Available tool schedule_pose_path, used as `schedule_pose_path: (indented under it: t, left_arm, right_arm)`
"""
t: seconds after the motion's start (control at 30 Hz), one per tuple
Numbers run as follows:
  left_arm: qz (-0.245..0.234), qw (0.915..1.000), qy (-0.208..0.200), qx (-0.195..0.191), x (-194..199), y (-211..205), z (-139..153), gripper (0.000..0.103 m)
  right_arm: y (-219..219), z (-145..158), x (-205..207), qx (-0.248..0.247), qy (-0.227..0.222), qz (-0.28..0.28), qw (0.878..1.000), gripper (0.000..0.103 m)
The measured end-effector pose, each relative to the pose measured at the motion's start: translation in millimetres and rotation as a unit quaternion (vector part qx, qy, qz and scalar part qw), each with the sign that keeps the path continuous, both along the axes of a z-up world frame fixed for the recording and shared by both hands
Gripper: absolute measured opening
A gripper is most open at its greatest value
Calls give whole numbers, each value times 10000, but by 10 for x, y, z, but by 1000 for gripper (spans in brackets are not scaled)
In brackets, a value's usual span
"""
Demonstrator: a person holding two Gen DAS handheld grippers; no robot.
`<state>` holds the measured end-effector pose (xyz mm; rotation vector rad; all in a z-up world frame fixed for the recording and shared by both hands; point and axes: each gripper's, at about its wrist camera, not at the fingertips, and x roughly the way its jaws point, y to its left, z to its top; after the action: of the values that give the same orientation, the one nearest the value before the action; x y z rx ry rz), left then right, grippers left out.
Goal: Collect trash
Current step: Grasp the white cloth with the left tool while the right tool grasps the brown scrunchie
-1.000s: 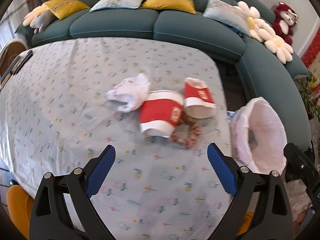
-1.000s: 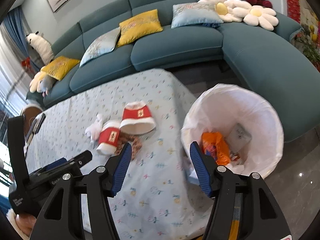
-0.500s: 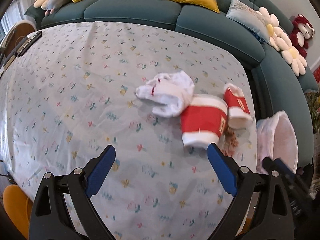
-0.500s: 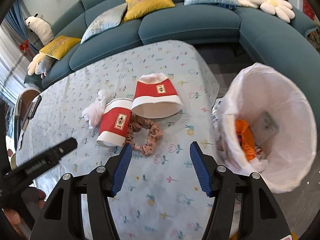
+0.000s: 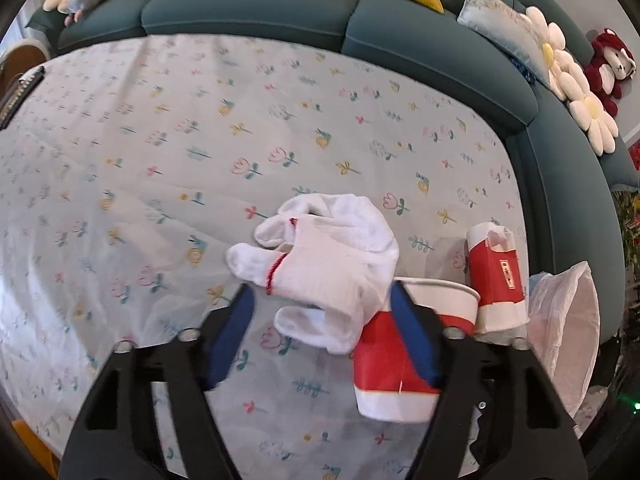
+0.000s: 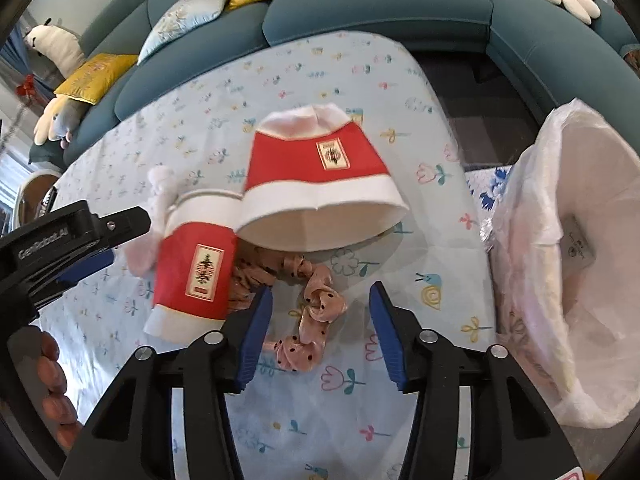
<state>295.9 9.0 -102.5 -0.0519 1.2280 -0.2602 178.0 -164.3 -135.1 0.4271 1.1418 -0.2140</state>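
Note:
A white sock (image 5: 324, 264) with a red stripe lies crumpled on the flowered tablecloth (image 5: 160, 140). My left gripper (image 5: 320, 300) is open, its jaws either side of the sock's near end. Two red-and-white paper cups lie on their sides: one (image 5: 400, 364) beside the sock, one (image 5: 496, 276) farther right. In the right wrist view they show as the nearer cup (image 6: 196, 268) and the larger cup (image 6: 320, 176). A pink dotted scrunchie (image 6: 316, 308) lies just beyond my open right gripper (image 6: 320, 304). The white-lined trash bin (image 6: 568, 264) stands right of the table.
A teal sofa (image 5: 248, 4) with yellow and blue cushions curves behind the table. Flower cushions (image 5: 576, 92) and a red plush bear (image 5: 612, 64) sit at its right end. The left gripper body (image 6: 68, 240) shows at the left of the right wrist view.
Both grippers have moved forward and down toward the table. The left one now straddles the sock; the right one has closed in on the scrunchie. Both stay open.

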Motion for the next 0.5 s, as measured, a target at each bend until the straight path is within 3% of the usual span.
schedule_pose_path:
  t: [0.1,0.13,0.23,0.3,0.5]
  left_arm:
    - [-46,9999,113,-75,22,-4,-88,37]
    - [-63,9999,138,-75,15,-8,-106,26]
    - [-74,9997,210,-54,-27,19,-151,13]
    - [-60,9998,205,-50,-87,37,-137,13]
    - [17,9999,113,-105,-375,146,41,10]
  right_arm:
    - [40,-52,8,-72,-5,87,9999,39]
    - [48,-54,10,-92,0,130,9999,37]
    - [72,-60,-16,-96,54,235,9997,18]
    - [81,-65,-56,52,106,266,9996,10]
    - [169,126,-337,182,-51,308,9993,8]
